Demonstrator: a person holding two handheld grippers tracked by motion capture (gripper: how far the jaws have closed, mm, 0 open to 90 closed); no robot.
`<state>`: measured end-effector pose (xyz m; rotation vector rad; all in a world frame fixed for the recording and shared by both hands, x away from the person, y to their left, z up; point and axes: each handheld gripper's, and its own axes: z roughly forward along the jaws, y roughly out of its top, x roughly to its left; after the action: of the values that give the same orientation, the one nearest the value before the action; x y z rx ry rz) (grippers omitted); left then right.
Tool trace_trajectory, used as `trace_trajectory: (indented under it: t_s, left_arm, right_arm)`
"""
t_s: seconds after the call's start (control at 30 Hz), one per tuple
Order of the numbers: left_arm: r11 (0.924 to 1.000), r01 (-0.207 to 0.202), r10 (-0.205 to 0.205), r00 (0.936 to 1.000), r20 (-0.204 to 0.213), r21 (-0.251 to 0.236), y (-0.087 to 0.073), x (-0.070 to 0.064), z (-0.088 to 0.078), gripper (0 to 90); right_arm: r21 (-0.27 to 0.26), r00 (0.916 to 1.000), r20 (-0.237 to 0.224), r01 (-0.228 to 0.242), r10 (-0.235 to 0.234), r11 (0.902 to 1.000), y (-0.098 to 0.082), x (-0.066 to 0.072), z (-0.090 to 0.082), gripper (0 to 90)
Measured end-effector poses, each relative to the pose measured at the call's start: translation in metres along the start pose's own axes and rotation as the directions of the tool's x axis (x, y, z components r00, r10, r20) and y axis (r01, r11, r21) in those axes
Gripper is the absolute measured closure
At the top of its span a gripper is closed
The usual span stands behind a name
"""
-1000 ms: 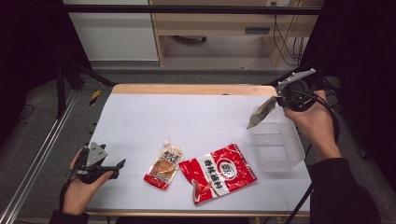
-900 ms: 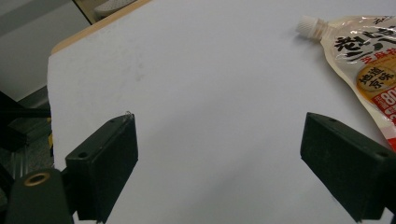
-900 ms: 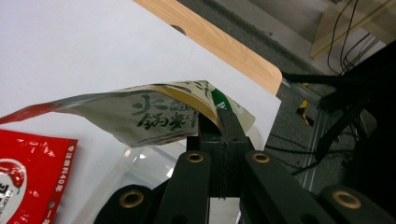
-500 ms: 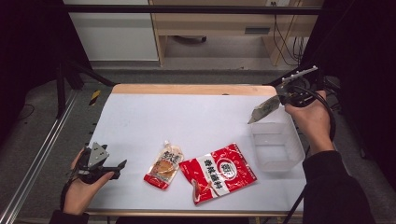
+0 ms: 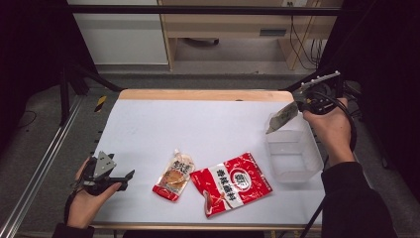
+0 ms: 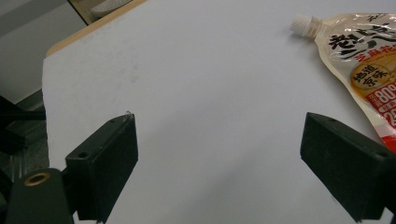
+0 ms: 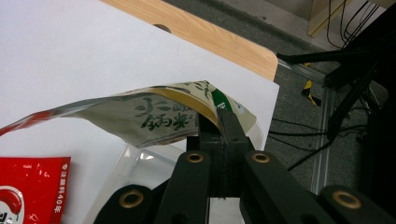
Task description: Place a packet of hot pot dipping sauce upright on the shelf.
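Green-print pale packet [image 5: 282, 117] hangs tilted above clear container [image 5: 293, 154], rt side.

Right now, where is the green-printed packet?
In the high view the packet hangs at the right side, pinched in the right claw above the far edge of the clear tub.

Far table half [image 5: 198, 119] free, packets [image 5: 233, 183] near
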<state>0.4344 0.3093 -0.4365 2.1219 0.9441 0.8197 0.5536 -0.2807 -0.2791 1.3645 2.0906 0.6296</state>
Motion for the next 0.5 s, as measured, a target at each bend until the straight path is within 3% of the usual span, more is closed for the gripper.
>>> trace_trajectory:
  t_s: [0.5]
  left_arm:
    - [0.9999,-0.015,0.015,0.9998,0.01,0.001,0.0016,-0.0026,0.0009,10.9]
  right_arm:
    - [-0.01,0.9973,-0.002,-0.074,0.074,0.9972,0.0056,0.0022,0.0,90.0]
